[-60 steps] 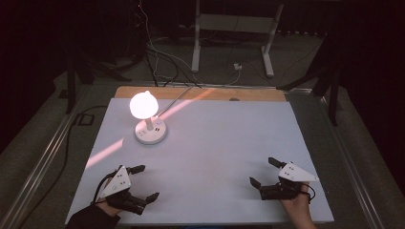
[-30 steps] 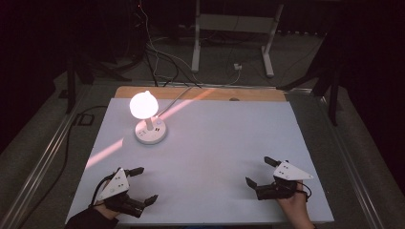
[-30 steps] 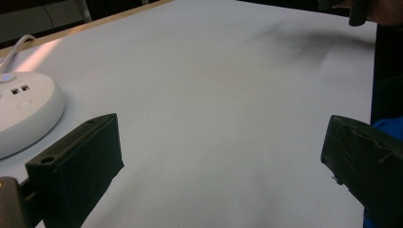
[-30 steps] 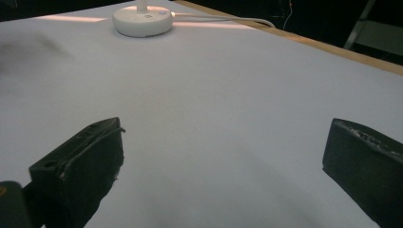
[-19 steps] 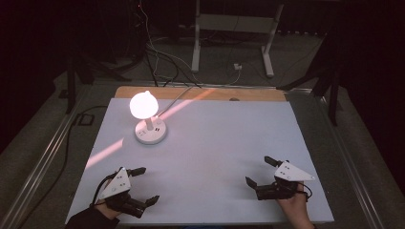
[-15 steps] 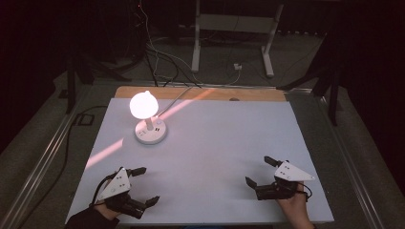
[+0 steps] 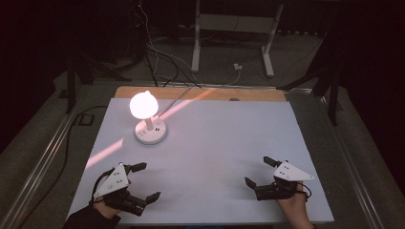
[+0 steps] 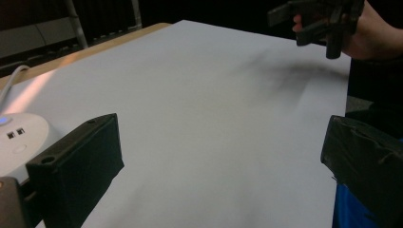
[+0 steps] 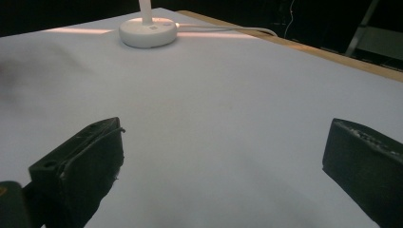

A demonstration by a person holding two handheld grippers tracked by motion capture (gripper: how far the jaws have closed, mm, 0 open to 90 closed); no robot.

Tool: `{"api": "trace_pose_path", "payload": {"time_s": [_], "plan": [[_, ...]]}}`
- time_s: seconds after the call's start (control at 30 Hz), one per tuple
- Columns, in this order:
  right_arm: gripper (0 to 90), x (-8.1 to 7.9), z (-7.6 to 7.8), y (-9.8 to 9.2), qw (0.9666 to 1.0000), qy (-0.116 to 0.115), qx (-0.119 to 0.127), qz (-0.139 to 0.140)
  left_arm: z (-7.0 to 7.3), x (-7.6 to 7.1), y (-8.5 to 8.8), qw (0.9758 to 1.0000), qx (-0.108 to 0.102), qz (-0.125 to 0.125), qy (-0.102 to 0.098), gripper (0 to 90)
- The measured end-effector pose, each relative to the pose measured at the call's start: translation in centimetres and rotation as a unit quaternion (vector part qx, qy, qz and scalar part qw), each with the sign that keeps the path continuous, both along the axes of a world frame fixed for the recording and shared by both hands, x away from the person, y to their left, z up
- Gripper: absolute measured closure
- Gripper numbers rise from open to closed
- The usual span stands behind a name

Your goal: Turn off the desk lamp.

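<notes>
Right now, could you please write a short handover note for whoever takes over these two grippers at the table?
Left gripper: open, holding nothing, over the near left part of the white table cover.
Right gripper: open, holding nothing, over the near right part.
Lamp: lit, upright on its round white base at the far left of the cover, its cable running off the far edge. It is nearer the left gripper, apart from both.
Done: nothing visible; the lamp is untouched.
Left: probably reach the lamp with the left gripper; the path across the cover looks free.
</notes>
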State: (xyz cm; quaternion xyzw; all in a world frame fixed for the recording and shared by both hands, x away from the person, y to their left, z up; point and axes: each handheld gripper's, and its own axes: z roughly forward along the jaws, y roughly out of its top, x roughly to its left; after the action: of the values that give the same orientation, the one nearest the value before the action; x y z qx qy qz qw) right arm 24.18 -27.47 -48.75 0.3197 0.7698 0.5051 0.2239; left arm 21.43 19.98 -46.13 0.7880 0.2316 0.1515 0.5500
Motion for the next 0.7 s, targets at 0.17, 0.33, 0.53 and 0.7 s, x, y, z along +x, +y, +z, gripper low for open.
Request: {"api": "trace_pose_path", "payload": {"time_s": [0.17,0.33,0.53,0.7], "plan": [[0.0,0.0,0.0,0.0,1.0,-0.002,0.0,0.0,0.5,0.5,-0.1,0.9999,-0.007,0.009,0.001,0.6],[0.0,0.0,0.1,-0.1,1.0,-0.006,0.0,-0.003,0.8,1.1,-0.3,0.9997,-0.007,0.022,0.002,0.6],[0.0,0.0,0.0,0.0,1.0,-0.004,-0.001,-0.003,1.1,2.4,-0.8,0.9985,-0.004,0.055,0.0,0.6],[0.0,0.0,0.0,-0.1,1.0,-0.003,0.001,-0.001,1.1,3.5,-1.0,0.996,0.005,0.09,-0.002,0.6]]}}
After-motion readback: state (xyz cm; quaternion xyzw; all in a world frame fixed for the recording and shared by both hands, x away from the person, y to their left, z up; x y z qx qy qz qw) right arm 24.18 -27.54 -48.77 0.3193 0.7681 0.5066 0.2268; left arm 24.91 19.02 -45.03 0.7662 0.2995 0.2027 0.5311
